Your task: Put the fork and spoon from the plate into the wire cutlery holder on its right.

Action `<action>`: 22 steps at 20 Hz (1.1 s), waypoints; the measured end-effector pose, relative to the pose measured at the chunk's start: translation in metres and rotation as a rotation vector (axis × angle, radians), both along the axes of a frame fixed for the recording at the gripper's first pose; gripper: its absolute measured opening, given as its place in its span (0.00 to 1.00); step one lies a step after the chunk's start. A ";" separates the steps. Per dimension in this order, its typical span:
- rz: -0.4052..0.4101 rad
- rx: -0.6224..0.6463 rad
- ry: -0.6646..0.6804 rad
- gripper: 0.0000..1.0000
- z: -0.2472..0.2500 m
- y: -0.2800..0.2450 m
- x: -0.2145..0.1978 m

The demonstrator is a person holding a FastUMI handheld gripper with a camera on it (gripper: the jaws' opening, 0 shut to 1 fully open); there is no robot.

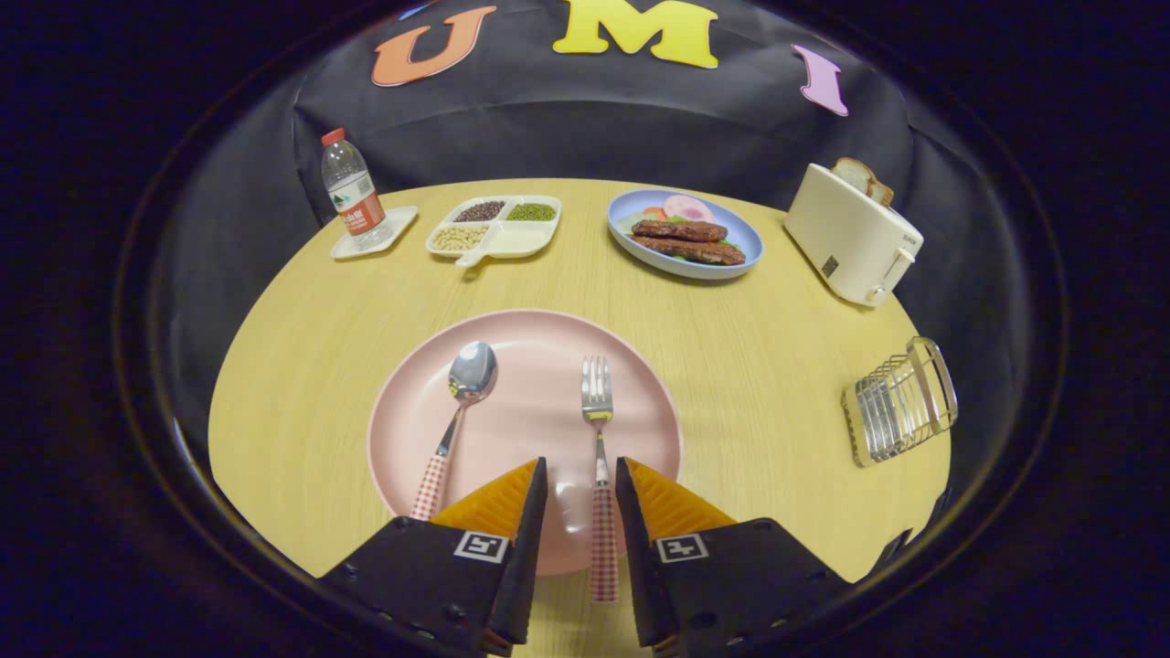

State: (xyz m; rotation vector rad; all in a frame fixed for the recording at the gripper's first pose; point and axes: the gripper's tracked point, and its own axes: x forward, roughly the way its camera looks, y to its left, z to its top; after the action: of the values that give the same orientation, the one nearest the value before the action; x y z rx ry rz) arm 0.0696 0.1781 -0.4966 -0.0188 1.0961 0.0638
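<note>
1. Round wooden table (731, 366) in front of black cloth wall.
2. Claw (581, 475) low over pink plate (530, 338), fingers apart, touching nothing clearly.
3. Fork (598, 439) lying between the fingers, handle toward the claw; spoon (462, 402) on plate, left of the fingers.
4. Wire holder (900, 402) well right of plate, nothing inside.
5. Beyond: divided tray (526, 239) with beans, blue plate (745, 242) with meat, toaster (850, 233) with bread.

water bottle (352, 190) on tray | divided bean dish (494, 230) | meat plate (686, 234) | toaster (852, 233)

Bare table (768, 366) between plate (402, 411) and holder (900, 402).
</note>
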 end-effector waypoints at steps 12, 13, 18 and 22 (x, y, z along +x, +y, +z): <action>-0.053 0.015 0.056 0.09 -0.019 -0.008 -0.007; -0.047 0.010 0.057 0.09 -0.019 -0.007 -0.007; -0.017 0.008 0.064 0.04 -0.014 -0.004 -0.008; 0.005 0.008 0.050 0.04 0.004 0.000 -0.011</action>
State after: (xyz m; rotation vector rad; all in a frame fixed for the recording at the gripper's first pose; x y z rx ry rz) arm 0.0585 0.1777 -0.4925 -0.0129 1.1458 0.0733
